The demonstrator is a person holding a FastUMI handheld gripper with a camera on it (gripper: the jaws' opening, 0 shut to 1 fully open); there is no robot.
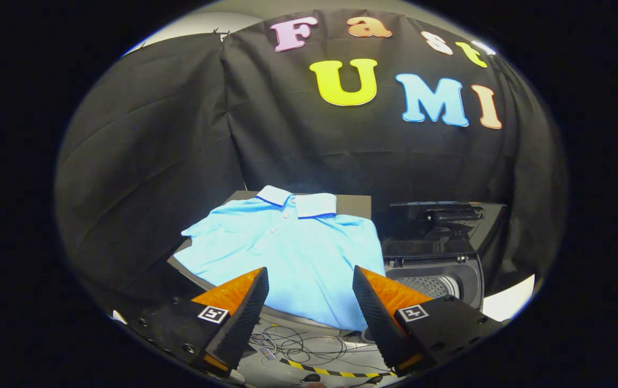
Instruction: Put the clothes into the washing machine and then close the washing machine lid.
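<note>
The washing machine (438, 258) is the biggest thing here and the fixed reference: a dark, hard-shelled box with its glossy lid (444, 229) standing raised at the back, and below it the perforated metal drum (428, 285) showing through the open mouth. Directly beside the washing machine, on its left as the claw looks, a dark flat counter (355, 205) carries the one garment — a light blue polo shirt (293, 258) laid out flat, front up, its paler collar with a dark stripe at the end farthest from the claw and the hem hanging over the near edge of the counter. The shirt looks like thin knit cloth: light, limp, not fragile, with little slip, and I judge it will drape and trail when lifted rather than keep any shape. A pinch on a gathered fold near the middle of the body, closer to the washing machine side, would likely bring up most of the cloth at once; a grab at a sleeve or the hem risks leaving the rest dragging over the rim. The claw (310, 293) is spread wide and holds nothing, its ridged wedge fingers short of the shirt's hem — well left of the drum. Below the counter, loose cables (298, 345) and a striped tape line (330, 371) lie on the floor.
</note>
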